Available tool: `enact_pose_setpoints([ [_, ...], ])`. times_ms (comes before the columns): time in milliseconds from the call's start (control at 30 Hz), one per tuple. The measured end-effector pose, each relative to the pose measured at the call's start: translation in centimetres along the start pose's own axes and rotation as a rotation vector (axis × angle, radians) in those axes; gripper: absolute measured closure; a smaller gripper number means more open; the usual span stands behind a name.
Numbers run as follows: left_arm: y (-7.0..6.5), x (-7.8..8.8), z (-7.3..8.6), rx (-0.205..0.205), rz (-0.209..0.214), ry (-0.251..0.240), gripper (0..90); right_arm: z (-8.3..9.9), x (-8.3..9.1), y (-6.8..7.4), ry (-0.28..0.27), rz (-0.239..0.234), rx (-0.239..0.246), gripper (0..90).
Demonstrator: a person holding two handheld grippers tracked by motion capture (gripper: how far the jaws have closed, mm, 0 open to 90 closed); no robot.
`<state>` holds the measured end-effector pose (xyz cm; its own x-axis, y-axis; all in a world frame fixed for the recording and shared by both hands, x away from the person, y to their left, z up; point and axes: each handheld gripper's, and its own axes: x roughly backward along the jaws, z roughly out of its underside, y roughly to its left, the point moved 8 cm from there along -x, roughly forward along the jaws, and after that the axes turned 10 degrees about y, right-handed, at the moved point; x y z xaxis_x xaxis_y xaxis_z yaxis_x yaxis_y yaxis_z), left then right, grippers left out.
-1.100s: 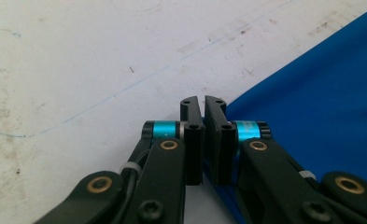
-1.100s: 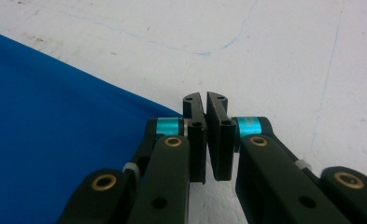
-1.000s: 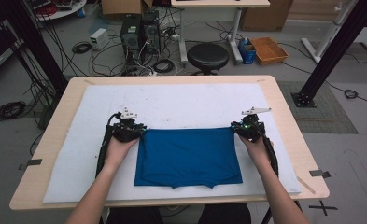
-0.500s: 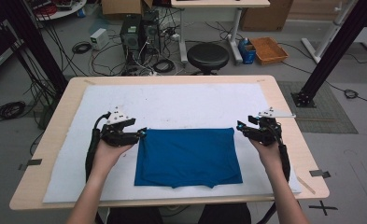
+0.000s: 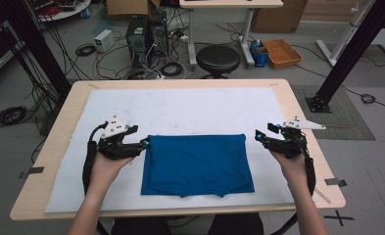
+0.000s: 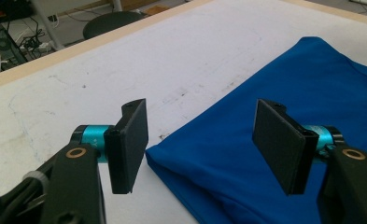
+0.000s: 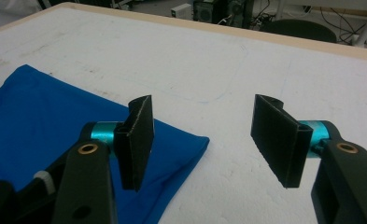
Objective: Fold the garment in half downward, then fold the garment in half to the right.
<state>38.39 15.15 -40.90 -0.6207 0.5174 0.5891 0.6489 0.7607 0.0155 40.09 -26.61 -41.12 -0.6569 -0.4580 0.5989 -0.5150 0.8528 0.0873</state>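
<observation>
No words, labels, brands or numbers can be read anywhere — not on the cloth [image 5: 197, 164], not on the tabletop [image 5: 180, 105].

Each gripper, left [image 5: 146, 143] and right [image 5: 258, 136], has a black body, flat black rectangular pads [image 6: 130, 144], turquoise collars, brass-coloured screws and a grey three-cornered plate on top. A black cable trails along each bare forearm.

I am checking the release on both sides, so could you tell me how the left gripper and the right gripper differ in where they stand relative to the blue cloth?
The left gripper is right at the blue cloth's upper left corner, while the right gripper stands clear of its upper right corner. The left points at cloth, the right mostly at the white mat. Both have just been opening and hold nothing.
</observation>
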Motion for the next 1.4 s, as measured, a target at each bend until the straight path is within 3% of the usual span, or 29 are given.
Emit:
enact_pose_setpoints([
  [300, -0.3, -0.2, 0.3, -0.012, 0.021, 0.010, 36.1, -0.1, -0.2, -0.2, -0.004, 0.001, -0.008, 38.2],
  [433, -0.1, 0.2, 0.4, -0.001, 0.034, -0.011, 36.1, -0.3, -0.3, 0.0, -0.002, 0.005, -0.010, 37.8],
  [800, 0.7, 1.4, 0.6, 0.015, 0.011, -0.031, 36.1, -0.6, -0.5, 0.2, -0.007, -0.001, -0.004, 37.0],
  [1200, 0.0, 1.6, 0.3, 0.005, 0.026, -0.040, 36.1, -0.8, -0.1, -0.1, -0.024, 0.002, -0.016, 36.3],
  [1400, -0.1, 1.8, 0.4, 0.058, 0.013, -0.022, 36.1, -1.0, -0.3, 0.2, -0.025, -0.005, -0.011, 36.2],
])
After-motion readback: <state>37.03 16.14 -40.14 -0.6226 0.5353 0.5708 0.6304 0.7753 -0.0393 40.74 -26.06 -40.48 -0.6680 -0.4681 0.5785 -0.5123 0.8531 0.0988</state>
